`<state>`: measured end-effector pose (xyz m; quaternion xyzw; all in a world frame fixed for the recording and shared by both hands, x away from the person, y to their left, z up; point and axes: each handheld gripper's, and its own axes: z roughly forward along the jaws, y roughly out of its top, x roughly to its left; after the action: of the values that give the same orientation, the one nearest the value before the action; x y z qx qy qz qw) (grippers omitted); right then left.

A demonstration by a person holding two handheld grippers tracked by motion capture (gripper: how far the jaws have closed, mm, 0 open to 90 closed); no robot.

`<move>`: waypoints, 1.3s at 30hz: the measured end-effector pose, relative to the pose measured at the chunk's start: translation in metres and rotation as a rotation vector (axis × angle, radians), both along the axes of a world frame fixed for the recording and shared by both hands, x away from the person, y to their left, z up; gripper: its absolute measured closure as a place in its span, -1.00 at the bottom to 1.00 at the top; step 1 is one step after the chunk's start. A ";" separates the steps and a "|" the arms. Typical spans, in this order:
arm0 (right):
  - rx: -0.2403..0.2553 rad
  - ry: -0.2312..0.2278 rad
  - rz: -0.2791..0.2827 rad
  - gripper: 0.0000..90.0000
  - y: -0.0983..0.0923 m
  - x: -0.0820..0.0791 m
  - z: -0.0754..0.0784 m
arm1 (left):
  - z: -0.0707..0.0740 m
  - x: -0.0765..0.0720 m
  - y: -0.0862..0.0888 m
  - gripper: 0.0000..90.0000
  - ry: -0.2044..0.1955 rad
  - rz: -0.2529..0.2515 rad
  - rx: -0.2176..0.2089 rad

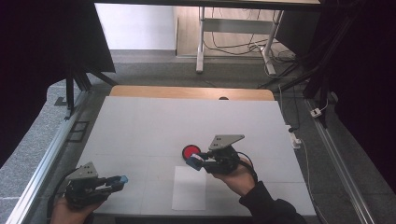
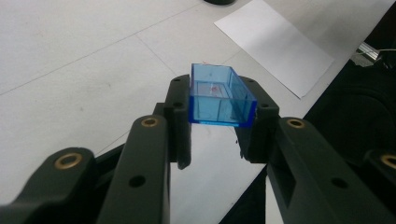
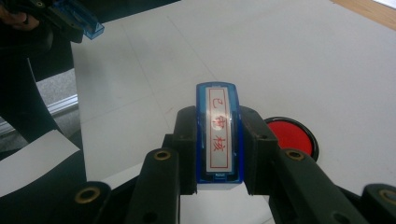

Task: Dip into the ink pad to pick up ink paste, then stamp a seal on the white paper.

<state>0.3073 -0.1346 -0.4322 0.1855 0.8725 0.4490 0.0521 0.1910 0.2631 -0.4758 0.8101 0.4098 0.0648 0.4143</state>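
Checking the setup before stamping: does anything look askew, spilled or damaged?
Nothing stands out. The left tongs hold the blue cap, the right tongs the stamp. The red ink pad lies open beside the paper, with no ink on the table.

Glossy clear-blue plastic cap (image 2: 219, 95), matt white table (image 1: 149, 126) (wood-edged), plain paper sheet (image 1: 189, 189).
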 end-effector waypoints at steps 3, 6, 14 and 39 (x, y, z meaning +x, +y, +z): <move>-0.002 0.003 0.001 0.58 -0.001 -0.002 -0.001 | 0.000 0.000 0.000 0.51 -0.003 -0.001 0.005; -0.008 0.004 0.003 0.58 -0.002 -0.004 -0.001 | 0.000 0.000 0.000 0.51 -0.002 0.002 0.001; -0.035 0.013 0.023 0.57 0.000 -0.008 -0.007 | 0.000 0.000 0.000 0.51 -0.002 0.002 0.002; -0.197 0.023 0.066 0.58 0.021 -0.007 -0.043 | 0.000 0.000 0.000 0.51 -0.002 0.001 0.006</move>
<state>0.3003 -0.1133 -0.4749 0.1556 0.9187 0.3603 0.0452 0.1911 0.2632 -0.4759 0.8110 0.4095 0.0667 0.4124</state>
